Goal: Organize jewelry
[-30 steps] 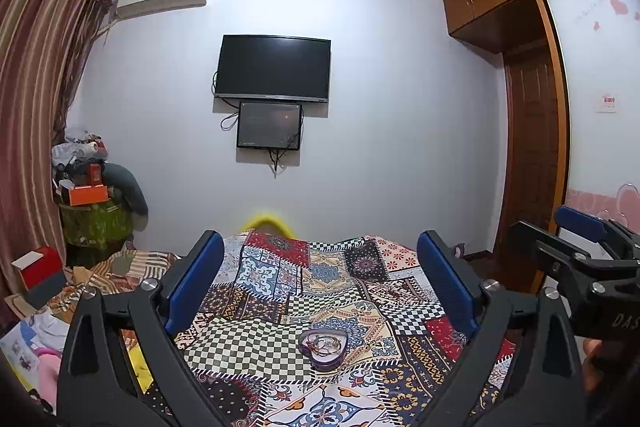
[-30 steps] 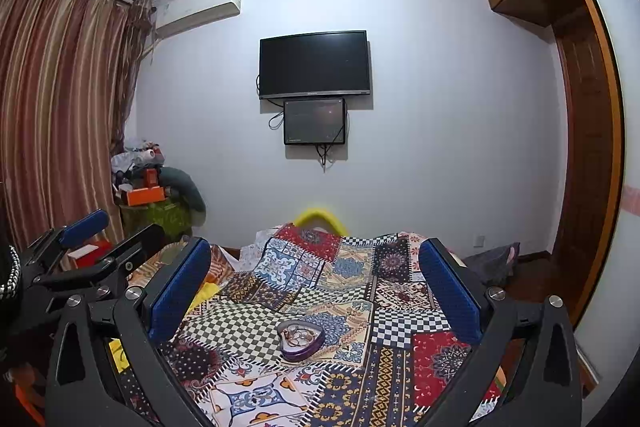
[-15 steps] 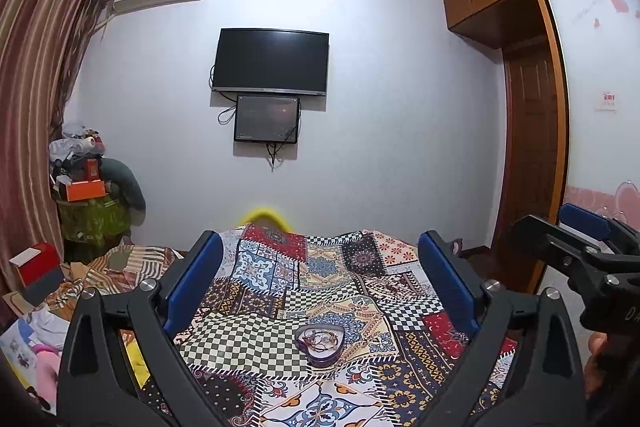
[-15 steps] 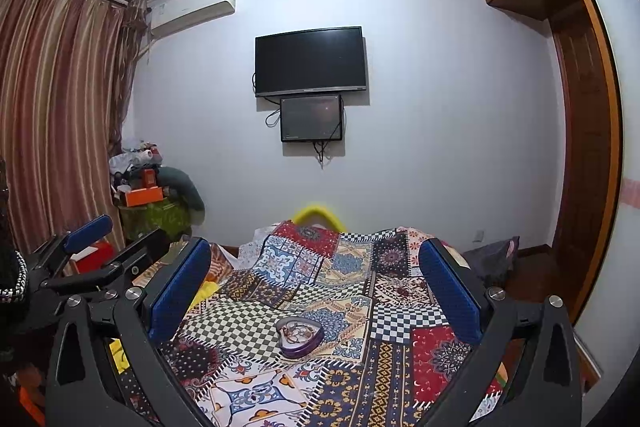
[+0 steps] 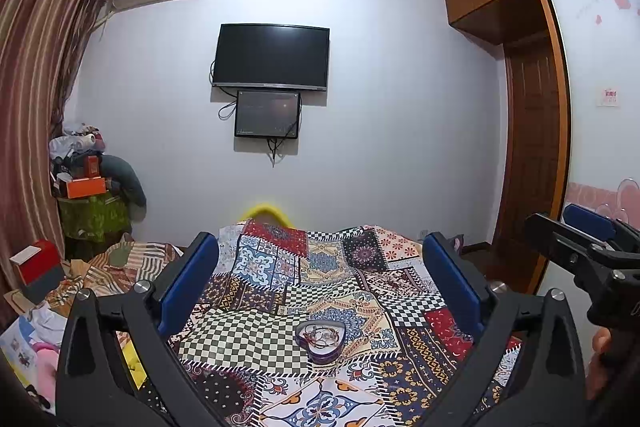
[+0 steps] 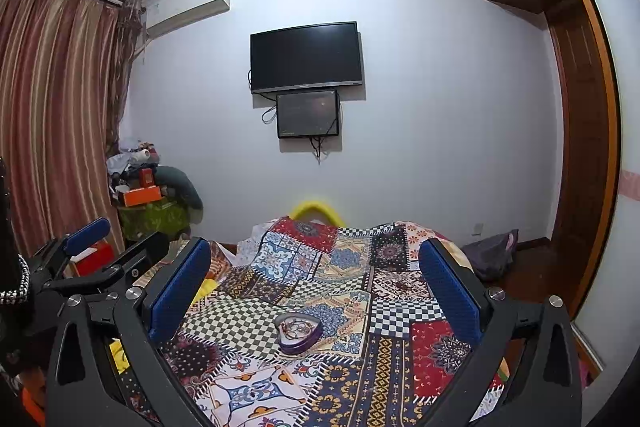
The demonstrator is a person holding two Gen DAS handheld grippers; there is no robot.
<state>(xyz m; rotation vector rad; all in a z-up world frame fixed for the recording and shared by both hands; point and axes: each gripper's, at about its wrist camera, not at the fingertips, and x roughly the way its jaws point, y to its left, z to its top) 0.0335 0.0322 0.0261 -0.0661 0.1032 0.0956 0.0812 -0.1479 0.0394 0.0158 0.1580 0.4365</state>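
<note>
Both grippers hang above the near end of a bed, and neither touches anything: the left gripper (image 5: 320, 275) has its jaws spread wide with nothing between them, and the right gripper (image 6: 314, 275) is spread the same way and just as empty. A purple heart-shaped box (image 5: 321, 341) sits open on the patchwork bedspread (image 5: 280, 291), roughly in the middle and a little toward the near edge, well below and beyond both sets of fingers. Tangled jewelry (image 6: 298, 327), rings and chains as far as can be made out, lies heaped inside it. Nothing looks sorted or lifted out, so the task seems barely begun; reaching down to the box and separating the pieces is all left to do.
</note>
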